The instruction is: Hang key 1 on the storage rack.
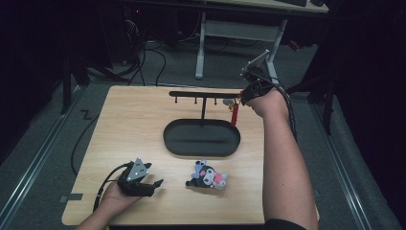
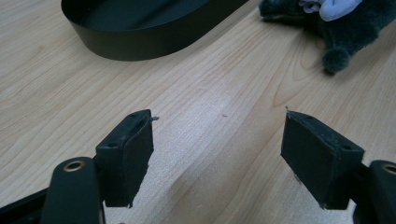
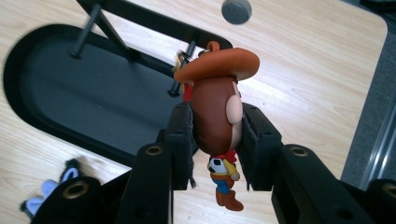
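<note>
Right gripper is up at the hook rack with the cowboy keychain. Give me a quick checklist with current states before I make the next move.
1. Right gripper shut on the cowboy figure keychain: ok, the pads press both sides of its head.
2. Keychain ring on a peg of the hook rack: cannot tell; the ring sits close to a peg, seating hidden.
3. Black oval tray under the rack: ok.
4. Left gripper open, nothing between its jaws: ok, low over the wooden table.
5. Plush toy apart from both grippers: ok, lying on the table near the tray.
</note>
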The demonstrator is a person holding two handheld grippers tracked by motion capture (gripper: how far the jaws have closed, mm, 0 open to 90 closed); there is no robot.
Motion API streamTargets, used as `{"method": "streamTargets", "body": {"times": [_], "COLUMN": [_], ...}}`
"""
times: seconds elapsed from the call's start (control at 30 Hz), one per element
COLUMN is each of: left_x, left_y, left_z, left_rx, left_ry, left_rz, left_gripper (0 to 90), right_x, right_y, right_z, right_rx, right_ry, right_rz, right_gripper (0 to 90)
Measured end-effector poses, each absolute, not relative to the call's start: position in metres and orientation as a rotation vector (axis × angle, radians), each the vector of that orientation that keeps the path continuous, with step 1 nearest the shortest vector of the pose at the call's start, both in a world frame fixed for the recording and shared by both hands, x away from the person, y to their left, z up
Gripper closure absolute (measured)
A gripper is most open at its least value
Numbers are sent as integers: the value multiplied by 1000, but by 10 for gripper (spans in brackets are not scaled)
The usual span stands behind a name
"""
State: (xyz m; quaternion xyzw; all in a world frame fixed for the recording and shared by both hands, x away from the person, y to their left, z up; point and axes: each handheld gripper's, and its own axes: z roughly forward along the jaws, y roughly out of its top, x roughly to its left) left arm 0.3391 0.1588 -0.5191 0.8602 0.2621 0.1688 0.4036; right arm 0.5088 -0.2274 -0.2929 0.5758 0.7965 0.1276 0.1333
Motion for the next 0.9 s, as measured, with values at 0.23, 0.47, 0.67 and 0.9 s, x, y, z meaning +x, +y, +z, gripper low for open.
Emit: {"method": "streamTargets", "body": {"times": [0.23, 0.47, 0.67, 0.9], "left_x": [339, 338, 338, 338], "left_y": [159, 158, 157, 158], "left_z": [-519, -520, -520, -520], "left_rx": [2175, 2173, 2178, 2174], "left_ry": [663, 663, 661, 664], "left_rz": [426, 428, 429, 426], "left_gripper": [258, 258, 258, 258], "right_x": [509, 505, 506, 508], "right_y": [-232, -238, -241, -236], "right_z": [-315, -337, -355, -371], "right_rx": [1698, 1730, 1737, 1735], "right_ry": [2339, 2347, 2325, 2348], "right_rz": [336, 350, 393, 407], "right_gripper": [678, 678, 676, 671]}}
